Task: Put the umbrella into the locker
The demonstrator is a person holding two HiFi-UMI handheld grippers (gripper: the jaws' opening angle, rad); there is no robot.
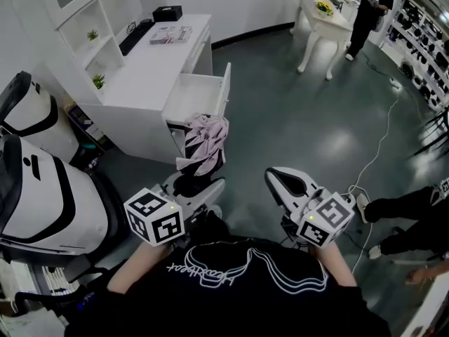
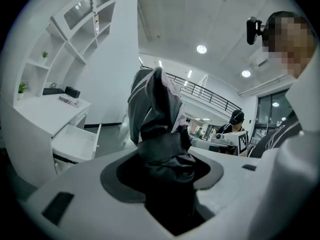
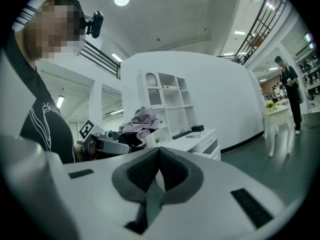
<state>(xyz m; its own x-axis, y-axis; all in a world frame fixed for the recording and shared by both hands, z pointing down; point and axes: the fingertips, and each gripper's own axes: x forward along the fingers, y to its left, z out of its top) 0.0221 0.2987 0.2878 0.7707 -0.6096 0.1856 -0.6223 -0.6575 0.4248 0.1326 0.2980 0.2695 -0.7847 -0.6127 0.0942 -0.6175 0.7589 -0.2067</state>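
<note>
The folded umbrella (image 1: 205, 140), a bundle of pink, grey and black fabric, sticks out ahead of my left gripper (image 1: 193, 188). In the left gripper view the jaws are shut on the umbrella's (image 2: 155, 109) dark lower part, with the left gripper (image 2: 162, 154) clamped round it. My right gripper (image 1: 280, 177) floats to the right, apart from the umbrella, its dark pads together with nothing between them. The right gripper view shows the right gripper (image 3: 160, 156) and, to its left, the umbrella (image 3: 140, 121). Beyond the umbrella stands a white desk (image 1: 151, 62) with an open drawer (image 1: 196, 93).
White shelves (image 1: 84, 12) rise behind the desk. Two white-and-black machines (image 1: 42, 195) crowd the left. A white table (image 1: 319, 27) and a standing person (image 1: 368, 9) are far right. Someone's legs (image 1: 407, 216) and a cable (image 1: 379, 153) lie on the grey floor at right.
</note>
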